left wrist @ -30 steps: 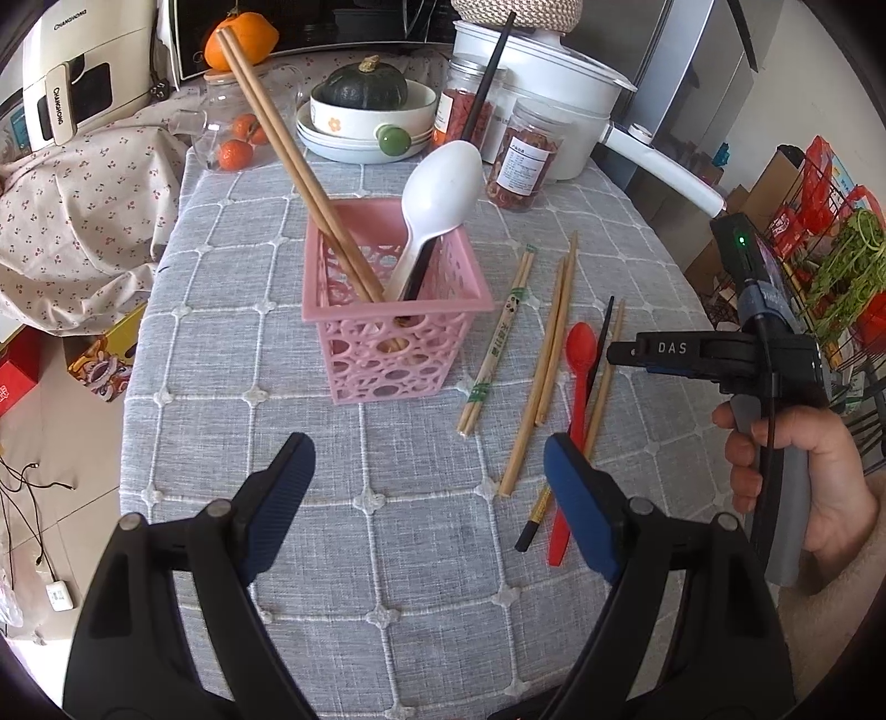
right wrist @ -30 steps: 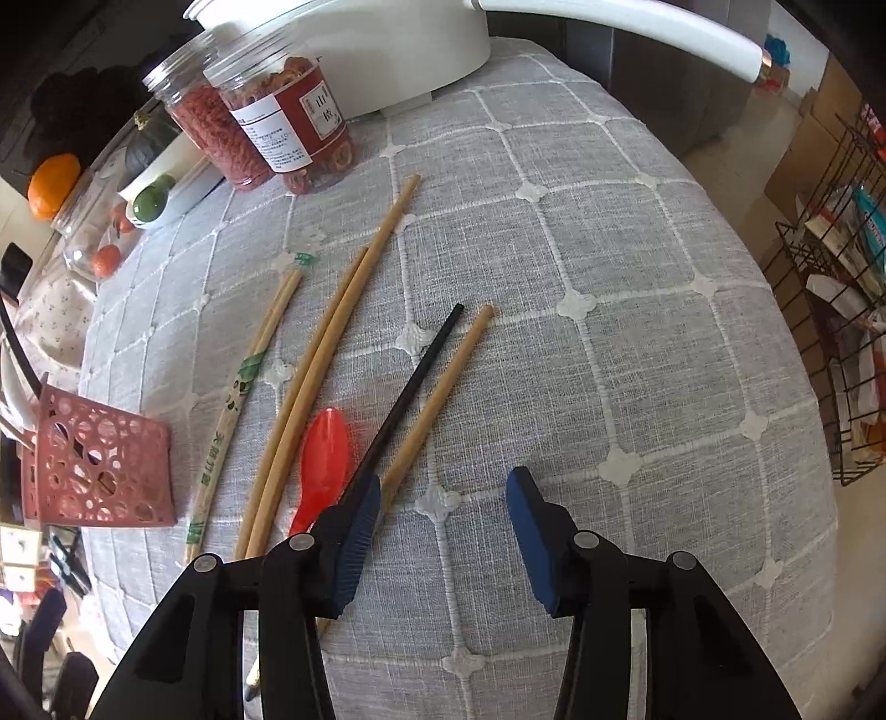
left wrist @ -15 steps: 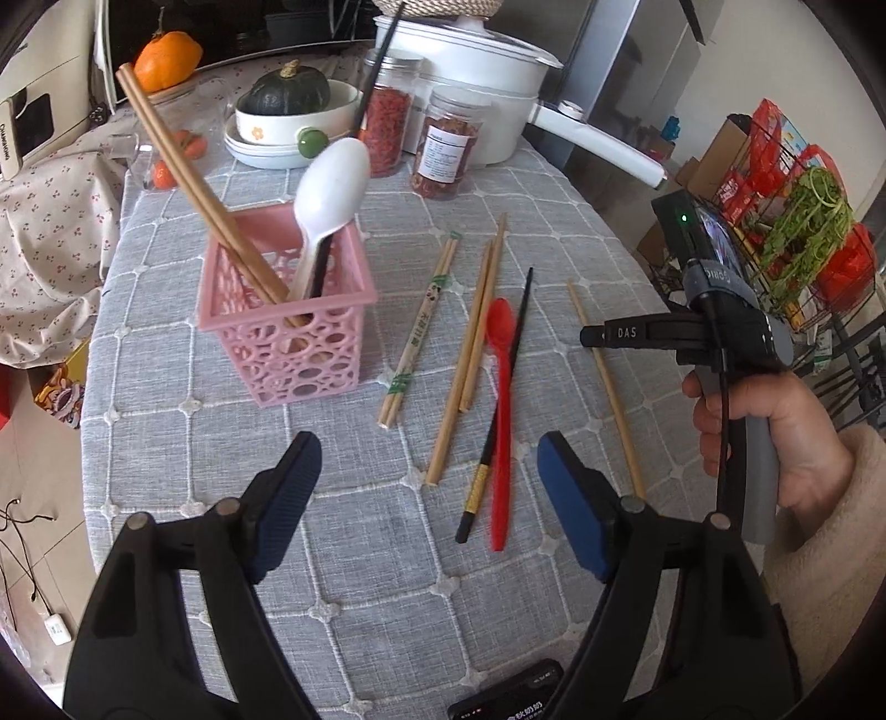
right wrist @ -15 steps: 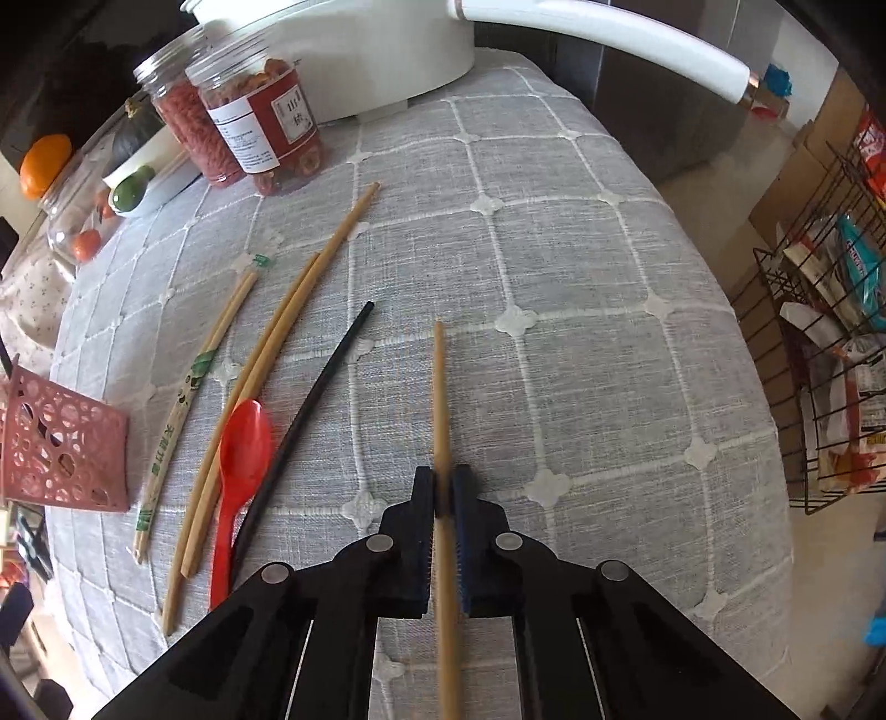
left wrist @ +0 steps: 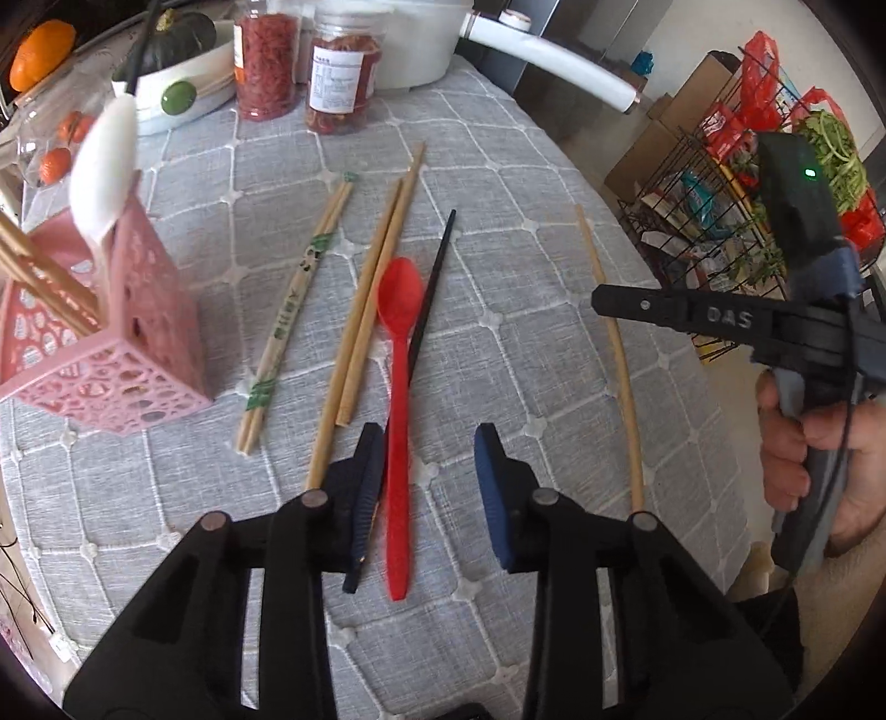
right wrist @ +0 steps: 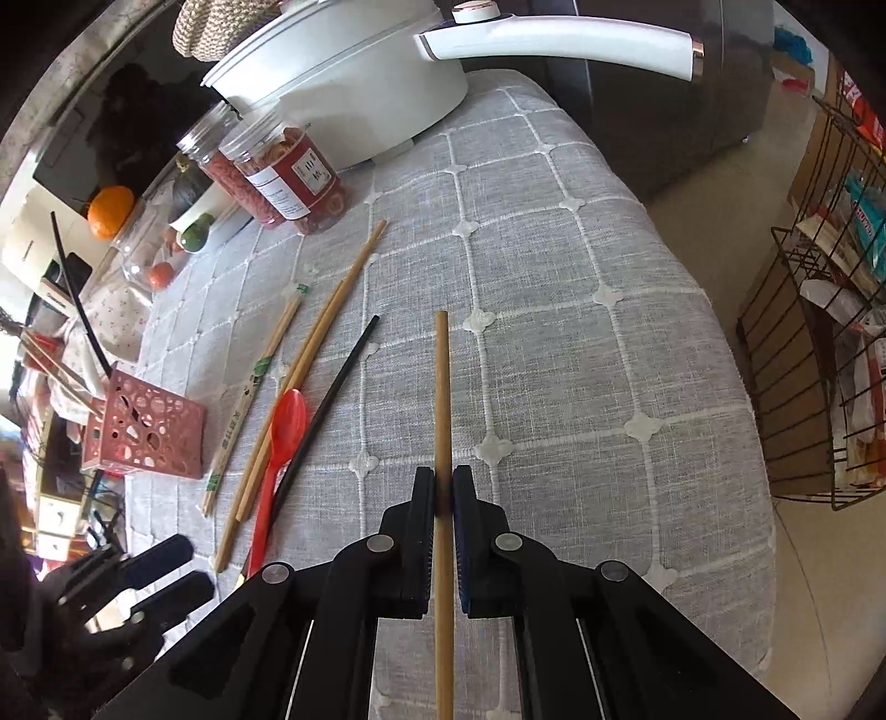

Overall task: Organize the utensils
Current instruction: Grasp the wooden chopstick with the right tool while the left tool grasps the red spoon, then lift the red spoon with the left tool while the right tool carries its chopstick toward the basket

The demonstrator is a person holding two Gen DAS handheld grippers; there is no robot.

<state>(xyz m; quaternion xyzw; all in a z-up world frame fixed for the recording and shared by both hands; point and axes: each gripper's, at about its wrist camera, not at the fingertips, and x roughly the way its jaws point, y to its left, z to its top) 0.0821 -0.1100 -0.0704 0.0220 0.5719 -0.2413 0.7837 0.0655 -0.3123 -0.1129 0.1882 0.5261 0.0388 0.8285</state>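
Observation:
My right gripper (right wrist: 441, 487) is shut on a single wooden chopstick (right wrist: 441, 387), which also shows in the left wrist view (left wrist: 612, 343). My left gripper (left wrist: 429, 443) is open, low over the red spoon (left wrist: 398, 332) and the black chopstick (left wrist: 432, 288). A wooden pair (left wrist: 368, 310) and a paper-wrapped pair (left wrist: 296, 299) lie to the left. The pink basket (left wrist: 83, 354) at far left holds a white spoon (left wrist: 102, 171) and wooden chopsticks.
Two jars of red goods (left wrist: 302, 61) and a white pot with a long handle (right wrist: 554, 39) stand at the back. A bowl with a squash (left wrist: 177, 55) is back left. A wire rack (right wrist: 819, 343) stands off the table's right edge.
My right gripper has closed on the single chopstick and drawn it away from the others. My left gripper has moved forward and down over the red spoon, its jaws narrower.

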